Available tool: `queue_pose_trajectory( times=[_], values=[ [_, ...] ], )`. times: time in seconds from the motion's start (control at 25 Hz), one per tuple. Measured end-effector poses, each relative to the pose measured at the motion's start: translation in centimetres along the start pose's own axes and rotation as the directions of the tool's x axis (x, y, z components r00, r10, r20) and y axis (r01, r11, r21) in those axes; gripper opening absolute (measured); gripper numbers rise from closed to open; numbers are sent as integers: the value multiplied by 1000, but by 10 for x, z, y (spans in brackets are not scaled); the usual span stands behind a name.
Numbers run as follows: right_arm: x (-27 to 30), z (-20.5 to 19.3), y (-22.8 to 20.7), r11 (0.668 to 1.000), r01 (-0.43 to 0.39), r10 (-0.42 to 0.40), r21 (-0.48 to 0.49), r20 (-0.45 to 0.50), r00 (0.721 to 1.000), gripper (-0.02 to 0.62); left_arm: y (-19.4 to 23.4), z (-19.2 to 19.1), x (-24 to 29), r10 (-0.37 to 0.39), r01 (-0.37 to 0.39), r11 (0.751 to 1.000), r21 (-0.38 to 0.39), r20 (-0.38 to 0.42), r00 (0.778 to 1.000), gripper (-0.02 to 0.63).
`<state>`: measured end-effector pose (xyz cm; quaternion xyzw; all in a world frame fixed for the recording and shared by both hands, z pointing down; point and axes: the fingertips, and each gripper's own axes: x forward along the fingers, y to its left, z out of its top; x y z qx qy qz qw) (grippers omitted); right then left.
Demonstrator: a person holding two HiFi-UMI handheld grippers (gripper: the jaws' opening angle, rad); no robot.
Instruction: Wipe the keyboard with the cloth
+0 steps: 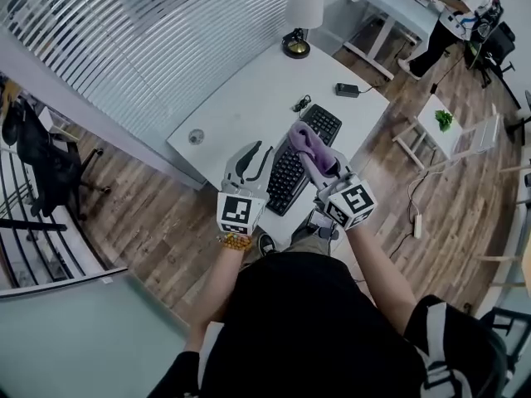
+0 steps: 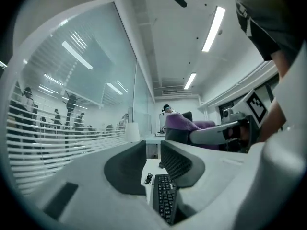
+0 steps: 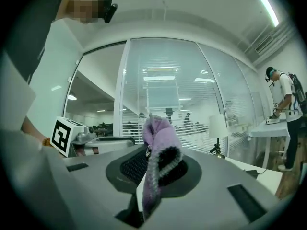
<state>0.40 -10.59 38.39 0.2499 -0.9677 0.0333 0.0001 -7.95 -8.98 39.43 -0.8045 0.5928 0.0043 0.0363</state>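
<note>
A black keyboard [image 1: 305, 152] lies on the white desk [image 1: 241, 98] below both raised grippers; the left gripper view shows the keyboard [image 2: 164, 201] under its jaws. My right gripper [image 1: 322, 171] is shut on a purple cloth [image 1: 310, 143], which stands up bunched between its jaws [image 3: 160, 152]. My left gripper [image 1: 251, 154] is held beside it on the left. Its jaws stand a narrow gap apart with nothing between them [image 2: 152, 150]. From the left gripper view the cloth [image 2: 184, 123] and the right gripper [image 2: 225, 131] show at the right.
On the desk stand a lamp [image 1: 303, 15], a black adapter [image 1: 347, 89], a coiled cable [image 1: 301, 104] and a small round object [image 1: 196, 137]. A glass wall with blinds runs behind the desk. A person [image 1: 460, 15] stands at another desk far right; a small table with a plant [image 1: 444, 121] is nearby.
</note>
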Motion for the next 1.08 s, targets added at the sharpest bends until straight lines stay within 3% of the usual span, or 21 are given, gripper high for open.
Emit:
queue_pose_trajectory(
  times=[0.16,0.56,1.08],
  values=[
    [-14,-24,-8,998,60,-61,-21,-50,997,45,-8,-13,-9,24,-24,1000,1,-12,1000,69],
    [-40,-26,-26,993,119,-119,-20,-53,991,44,-27,-14,-9,-4,4,999,33,-19,1000,64],
    [-48,-26,-29,993,116,-117,-26,-50,992,44,-39,-14,-9,-12,13,999,53,-29,1000,64]
  ],
)
